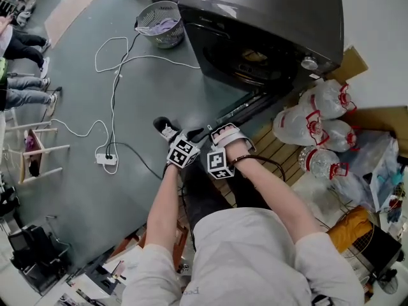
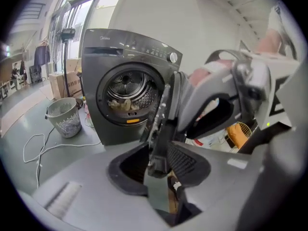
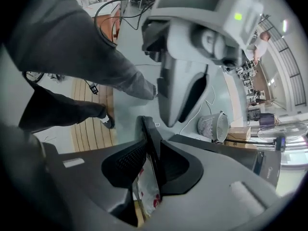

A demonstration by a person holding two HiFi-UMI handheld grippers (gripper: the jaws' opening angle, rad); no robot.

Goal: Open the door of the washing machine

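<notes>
The dark washing machine (image 1: 268,24) (image 2: 125,100) stands with its drum exposed and laundry (image 2: 120,104) inside. Its door (image 1: 248,107) is swung out towards me and shows edge-on. In the right gripper view the thin door edge (image 3: 150,148) is clamped between the pads, so my right gripper (image 3: 151,165) (image 1: 220,131) is shut on it from above. My left gripper (image 2: 156,165) (image 1: 199,134) sits just beside it. The door edge (image 2: 163,114) runs between the left jaws, whose pads stand close on either side without visibly pressing.
A mesh laundry basket (image 1: 159,24) (image 2: 64,117) stands left of the machine. White cables (image 1: 115,62) and a power strip (image 1: 106,160) lie on the floor. Large water bottles (image 1: 312,126) and a wooden pallet (image 1: 274,152) are on the right. My shoe (image 1: 167,129) is under the grippers.
</notes>
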